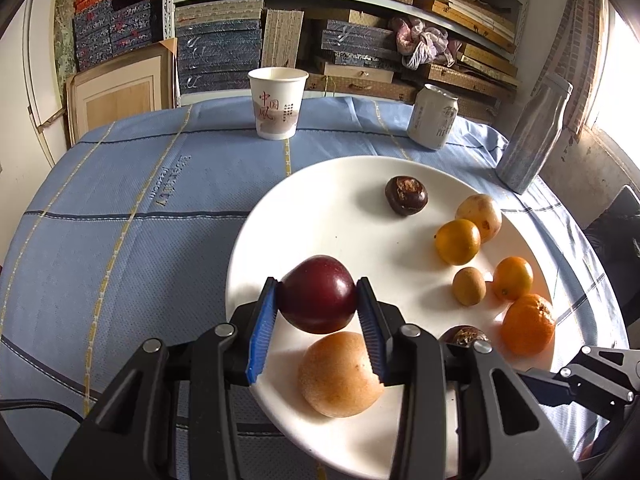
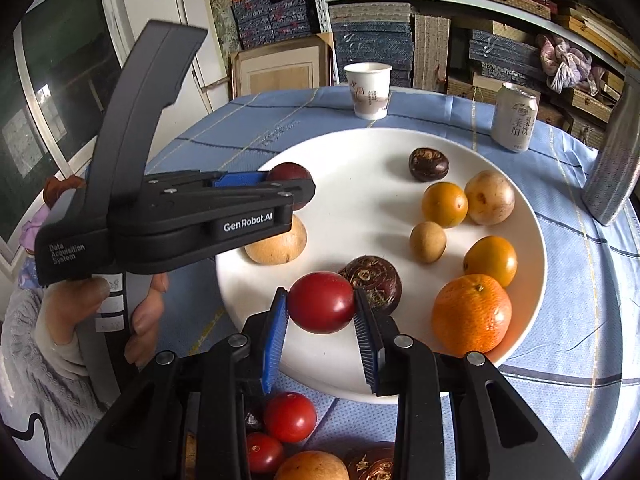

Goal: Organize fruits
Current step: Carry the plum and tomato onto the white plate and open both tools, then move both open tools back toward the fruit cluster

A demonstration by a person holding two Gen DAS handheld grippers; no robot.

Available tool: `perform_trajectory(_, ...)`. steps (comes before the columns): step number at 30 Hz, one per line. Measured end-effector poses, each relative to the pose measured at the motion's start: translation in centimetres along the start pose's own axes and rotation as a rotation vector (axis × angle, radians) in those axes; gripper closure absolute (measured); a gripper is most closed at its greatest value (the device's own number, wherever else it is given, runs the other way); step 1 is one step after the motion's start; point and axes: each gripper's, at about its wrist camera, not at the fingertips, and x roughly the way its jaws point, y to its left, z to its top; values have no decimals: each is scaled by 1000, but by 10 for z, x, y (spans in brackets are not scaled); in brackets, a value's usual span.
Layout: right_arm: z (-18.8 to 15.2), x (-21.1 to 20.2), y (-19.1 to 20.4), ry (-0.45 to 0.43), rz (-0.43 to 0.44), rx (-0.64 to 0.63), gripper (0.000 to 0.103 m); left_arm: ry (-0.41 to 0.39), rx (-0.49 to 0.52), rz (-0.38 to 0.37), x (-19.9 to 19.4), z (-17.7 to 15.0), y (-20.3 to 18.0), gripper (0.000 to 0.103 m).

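The white plate (image 2: pixel 400 384) already carries about 9 fruits, mostly along its right side; the middle is left bare. Several more remain on the cloth below the near rim. A dark plum (image 1: pixel 318 300) is clamped by the left gripper (image 1: pixel 317 296) above the plate's left edge, and a red tomato (image 2: pixel 321 302) by the right gripper (image 2: pixel 320 308) over the near rim.
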Motion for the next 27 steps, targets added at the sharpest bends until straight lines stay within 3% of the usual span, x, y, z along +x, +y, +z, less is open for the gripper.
perform_trajectory(4,1,-1,-1,-12,-9,-1,55,1,-6,-2,0,-1,1,61)
perform_trajectory(10,7,-18,-6,-55,-1,15,55,-45,-19,-11,-18,3,3,47)
perform_trajectory(14,12,-45,-7,-127,-8,24,38,-99,-43,-13,-45,7,8,28)
perform_trajectory(17,15,-65,-6,-171,1,31,36,-140,-45,2,-65,7,9,17)
perform_trajectory(24,3,-102,0,-232,-11,38,22,-193,-50,26,-103,4,4,9)
perform_trajectory(27,-17,-111,-6,-252,-24,67,17,-189,-75,29,-115,-1,5,9)
